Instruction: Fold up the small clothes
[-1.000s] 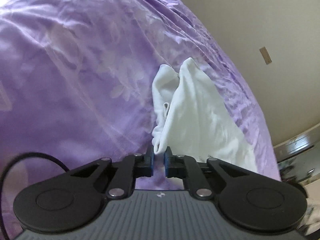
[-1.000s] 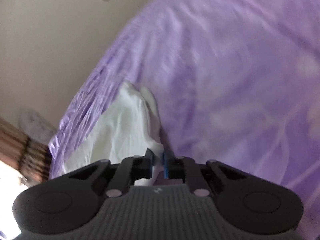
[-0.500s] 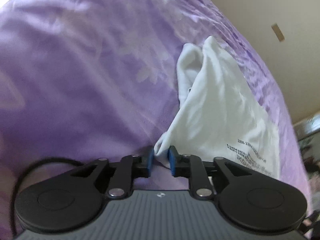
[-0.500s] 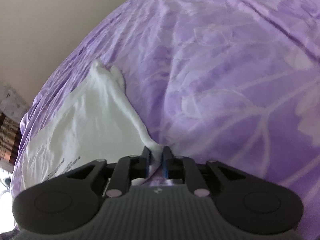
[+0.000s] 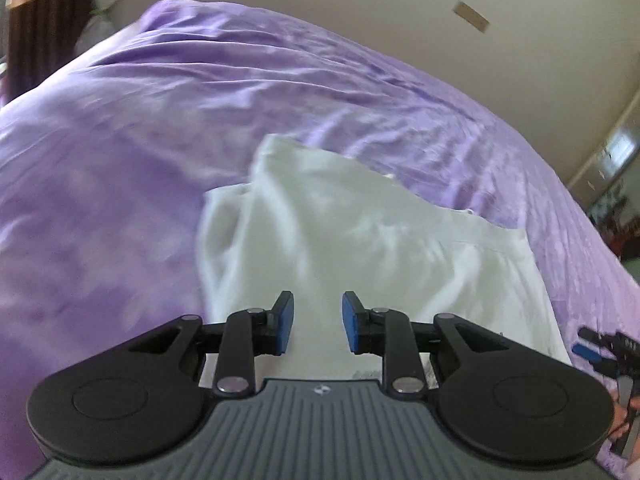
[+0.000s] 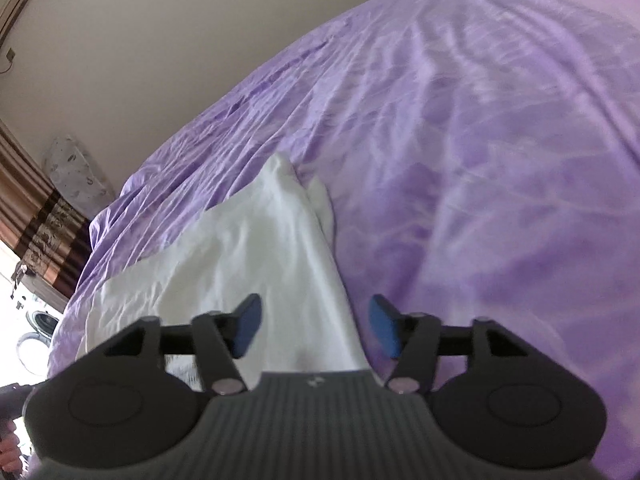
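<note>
Left gripper [image 5: 318, 322]: jaws part-open and opening, nothing pinched, shirt [image 5: 360, 240] lying beneath the gap. Right gripper [image 6: 314, 330]: jaws wide and opening, empty, straddling the shirt's long edge [image 6: 336, 280]. Shirt lies loosely folded on the bed [image 5: 120, 140], narrow end toward the far edge by the wall. Risks: released cloth is lumpy, so layers may slide or spring open; a pad [image 6: 244, 330] pulling away could snag the edge and drag the fold; soft sheet wrinkles could skew the next crease.
</note>
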The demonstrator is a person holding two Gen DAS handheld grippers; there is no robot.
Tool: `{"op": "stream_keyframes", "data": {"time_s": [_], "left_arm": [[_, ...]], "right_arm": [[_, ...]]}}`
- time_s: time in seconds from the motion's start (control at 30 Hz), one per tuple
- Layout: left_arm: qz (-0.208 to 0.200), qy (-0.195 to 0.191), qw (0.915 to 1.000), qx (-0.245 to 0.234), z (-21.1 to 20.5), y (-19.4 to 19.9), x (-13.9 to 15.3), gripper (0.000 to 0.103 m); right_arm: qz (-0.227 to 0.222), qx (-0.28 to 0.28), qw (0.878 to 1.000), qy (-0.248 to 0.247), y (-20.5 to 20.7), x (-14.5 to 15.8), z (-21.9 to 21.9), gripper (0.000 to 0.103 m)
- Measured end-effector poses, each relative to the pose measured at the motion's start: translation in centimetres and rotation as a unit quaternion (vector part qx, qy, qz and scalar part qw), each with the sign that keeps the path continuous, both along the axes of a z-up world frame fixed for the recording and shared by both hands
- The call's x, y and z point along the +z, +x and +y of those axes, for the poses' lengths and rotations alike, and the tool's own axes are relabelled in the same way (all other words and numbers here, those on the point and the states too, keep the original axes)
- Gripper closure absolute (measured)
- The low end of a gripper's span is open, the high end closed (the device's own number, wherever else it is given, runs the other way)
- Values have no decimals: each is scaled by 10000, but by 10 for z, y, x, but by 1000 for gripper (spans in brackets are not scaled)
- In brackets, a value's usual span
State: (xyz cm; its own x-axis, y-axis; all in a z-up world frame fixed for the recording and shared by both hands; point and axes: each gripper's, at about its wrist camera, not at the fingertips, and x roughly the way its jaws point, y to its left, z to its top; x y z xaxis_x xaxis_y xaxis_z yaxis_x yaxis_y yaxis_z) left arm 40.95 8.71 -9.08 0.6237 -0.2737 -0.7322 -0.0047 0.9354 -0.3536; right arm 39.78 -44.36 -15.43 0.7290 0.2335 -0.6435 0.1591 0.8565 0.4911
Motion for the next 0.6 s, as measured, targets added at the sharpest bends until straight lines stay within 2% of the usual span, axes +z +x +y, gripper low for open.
{"op": "stream_keyframes", "data": {"time_s": [0.13,0.33,0.4,0.5,0.53,0.57,0.6], "left_arm": [[2,171,9994,-289,-28,29,-8,74],[-97,376,9952,-904,-68,56,-23,74],[-119,421,9930,-1100,-81,62,-28,74],[-198,492,9901,-1299,-99,67,-34,74],[-207,543,9893,-1335,-105,69,-34,74],[-194,611,9885,-1370,-110,72,-36,74],[-166,675,9879,-1387,-116,76,-37,74]], "right_arm": [[62,-20,9991,411,42,-16,-4,45],[247,16,9974,677,88,-45,-16,45],[249,87,9959,862,98,-56,-19,51],[246,214,9935,1095,107,-74,-20,65],[234,248,9928,1148,108,-79,-21,79],[235,317,9912,1268,110,-84,-21,87],[239,336,9902,1333,110,-85,-22,88]]}}
